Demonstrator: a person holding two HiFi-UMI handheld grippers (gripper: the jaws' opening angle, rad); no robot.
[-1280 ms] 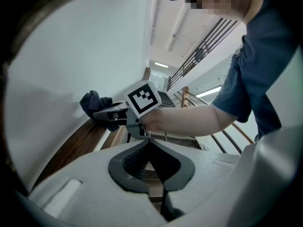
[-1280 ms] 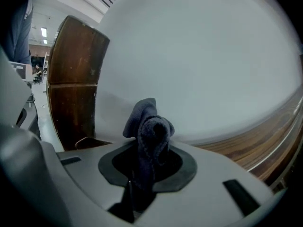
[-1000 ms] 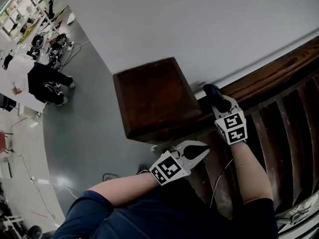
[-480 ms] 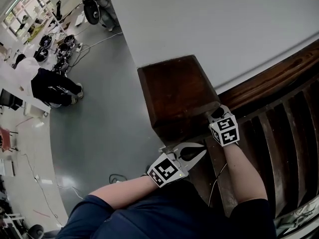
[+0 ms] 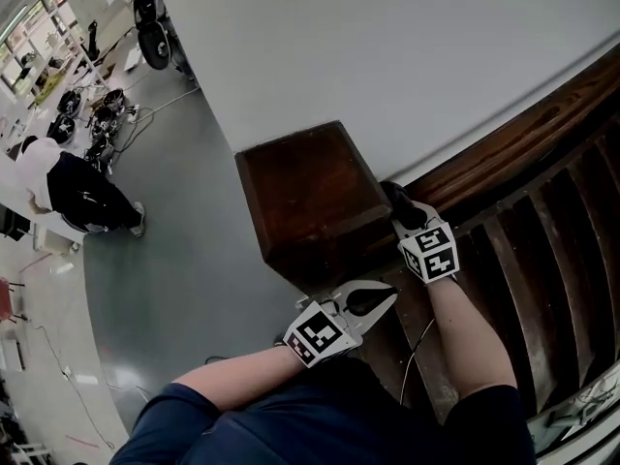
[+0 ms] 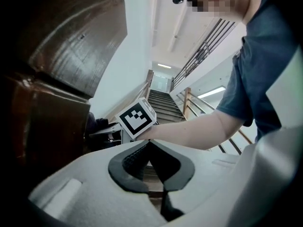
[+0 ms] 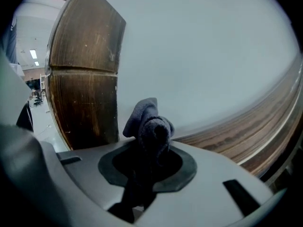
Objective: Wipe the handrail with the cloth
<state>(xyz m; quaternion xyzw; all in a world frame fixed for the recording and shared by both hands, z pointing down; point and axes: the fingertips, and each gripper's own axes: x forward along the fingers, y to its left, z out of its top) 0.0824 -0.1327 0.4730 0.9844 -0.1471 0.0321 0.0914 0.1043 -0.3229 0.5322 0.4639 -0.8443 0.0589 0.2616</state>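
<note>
Our right gripper (image 5: 405, 217) is clamped on the cloth (image 7: 149, 121). The cloth is dark and bunched up, and it pokes out past the jaw tips. Just in front of this gripper is the low end of the rail (image 5: 523, 134), where it meets the post (image 5: 305, 197). The cloth sits right at that corner. We cannot tell if it touches the wood. The rail is dark brown wood with lines in it. It runs up and away to the right of the gripper. Under it are wood bars (image 5: 542, 260).

Our left gripper (image 6: 149, 144) is close to us, behind the right one and a bit to its left. Its jaws are together, tip on tip, and hold nothing. The post is just in front of it.

The post has a flat square top. Past both grippers is a plain white wall (image 5: 387, 46). Far to the left of them, down below, is a grey floor (image 5: 174, 279) with wires (image 5: 160, 100) on it. A person (image 5: 82, 197) in a dark top stands there. Ahead of the left gripper, stairs (image 6: 163, 109) go up.
</note>
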